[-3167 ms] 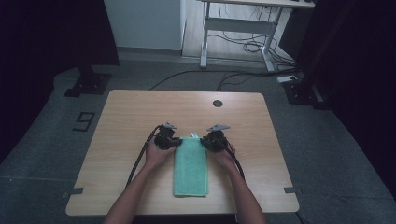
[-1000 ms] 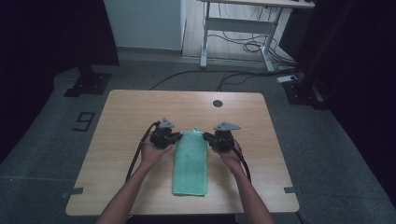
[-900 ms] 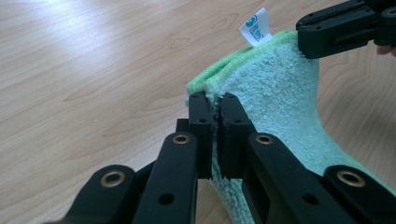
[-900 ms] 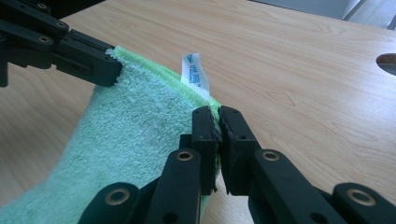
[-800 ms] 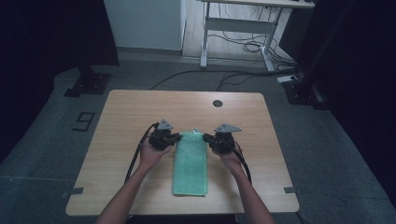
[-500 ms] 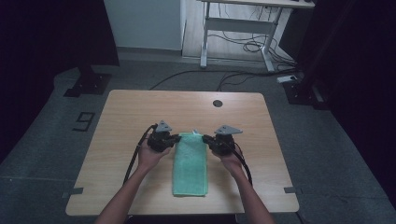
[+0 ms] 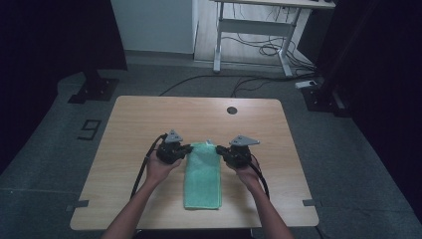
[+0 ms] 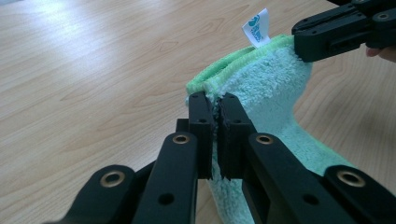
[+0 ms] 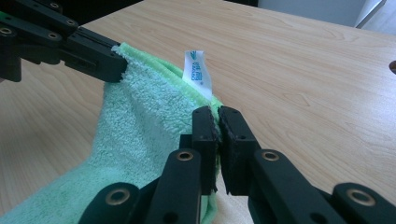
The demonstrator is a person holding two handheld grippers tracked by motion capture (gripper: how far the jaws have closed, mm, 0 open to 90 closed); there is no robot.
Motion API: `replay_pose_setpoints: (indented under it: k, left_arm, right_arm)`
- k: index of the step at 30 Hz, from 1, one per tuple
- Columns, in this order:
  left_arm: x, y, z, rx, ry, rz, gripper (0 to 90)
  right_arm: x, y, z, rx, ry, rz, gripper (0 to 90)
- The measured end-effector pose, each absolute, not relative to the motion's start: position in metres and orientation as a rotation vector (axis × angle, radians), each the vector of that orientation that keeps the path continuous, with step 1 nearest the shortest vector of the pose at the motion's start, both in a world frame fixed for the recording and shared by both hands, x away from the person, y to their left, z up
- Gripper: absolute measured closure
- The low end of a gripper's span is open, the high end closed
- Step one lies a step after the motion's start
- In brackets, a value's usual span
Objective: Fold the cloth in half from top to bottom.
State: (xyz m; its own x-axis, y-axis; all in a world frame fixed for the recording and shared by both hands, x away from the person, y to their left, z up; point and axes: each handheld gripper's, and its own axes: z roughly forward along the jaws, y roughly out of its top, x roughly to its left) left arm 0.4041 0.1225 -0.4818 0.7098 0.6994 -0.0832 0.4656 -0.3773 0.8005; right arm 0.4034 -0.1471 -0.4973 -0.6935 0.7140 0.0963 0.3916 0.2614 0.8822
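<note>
A folded green towel [image 7: 202, 179] lies lengthwise on the wooden table [image 7: 149, 119], its far end lifted off the wood. My left gripper [image 7: 187, 149] is shut on the towel's far left corner [image 8: 208, 88]. On the far right corner [image 9: 215, 103] my right gripper [image 7: 219, 151] is shut, just beside a small white label [image 9: 196, 70]. In the left gripper view the other gripper's black jaws [image 8: 336, 32] pinch the towel [image 8: 275, 93] at upper right. In the right gripper view the towel [image 9: 135, 135] sags between the two grips, and the other gripper's jaws [image 9: 88, 51] hold it at upper left.
A round cable hole [image 7: 231, 110] sits near the table's far edge. Beyond the table stand a white desk frame [image 7: 249, 30] with loose cables on the floor, and dark stand bases [image 7: 94, 89] at left and right.
Both grippers have shifted slightly away from me with the towel's far end, compared with the earliest frame. Over the last second nothing has visibly moved.
</note>
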Motion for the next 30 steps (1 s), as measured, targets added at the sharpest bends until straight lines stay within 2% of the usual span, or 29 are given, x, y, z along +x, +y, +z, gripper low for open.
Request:
replay_pose_setpoints:
  k: [30]
  left_arm:
    - [0.382,0.129,-0.487,2.049,0.864,0.344,85.6]
  right_arm:
    - [0.380,-0.147,-0.497,0.949,2.235,1.456,84.5]
